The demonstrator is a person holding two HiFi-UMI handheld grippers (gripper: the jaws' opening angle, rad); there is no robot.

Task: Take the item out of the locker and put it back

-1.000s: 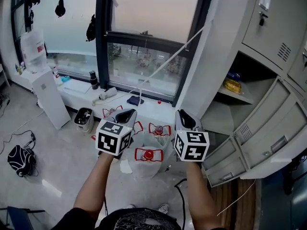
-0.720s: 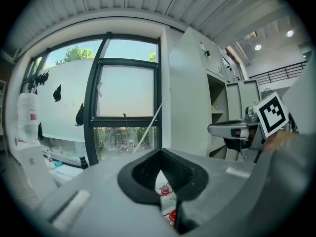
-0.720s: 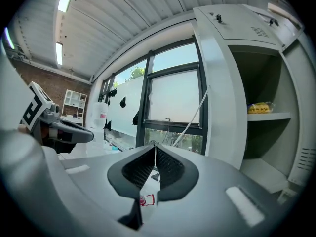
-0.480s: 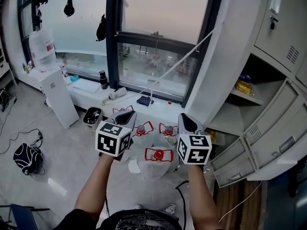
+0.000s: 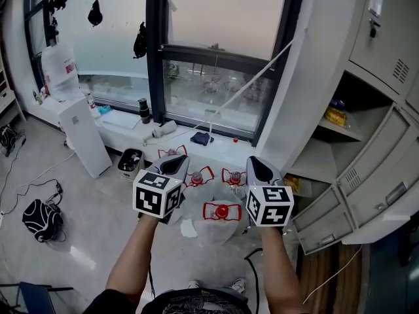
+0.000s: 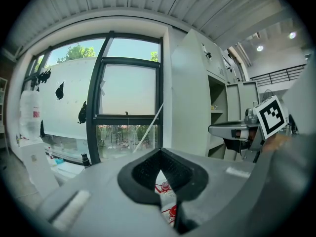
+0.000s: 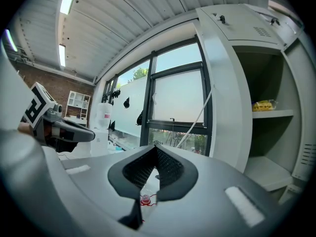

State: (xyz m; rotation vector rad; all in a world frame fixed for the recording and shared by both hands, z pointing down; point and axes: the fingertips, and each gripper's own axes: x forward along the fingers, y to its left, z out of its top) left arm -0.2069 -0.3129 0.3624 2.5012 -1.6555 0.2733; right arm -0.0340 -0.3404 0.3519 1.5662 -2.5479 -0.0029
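While both forearms stretch forward side by side, the left gripper (image 5: 171, 163) and the right gripper (image 5: 256, 166) point away from the person, level with each other and well apart from the locker (image 5: 386, 64). Each gripper's jaws meet at the tips with nothing between them. The marker cubes hide the hands. A yellow packet (image 5: 335, 116) lies on the open compartment's shelf, too small to identify.
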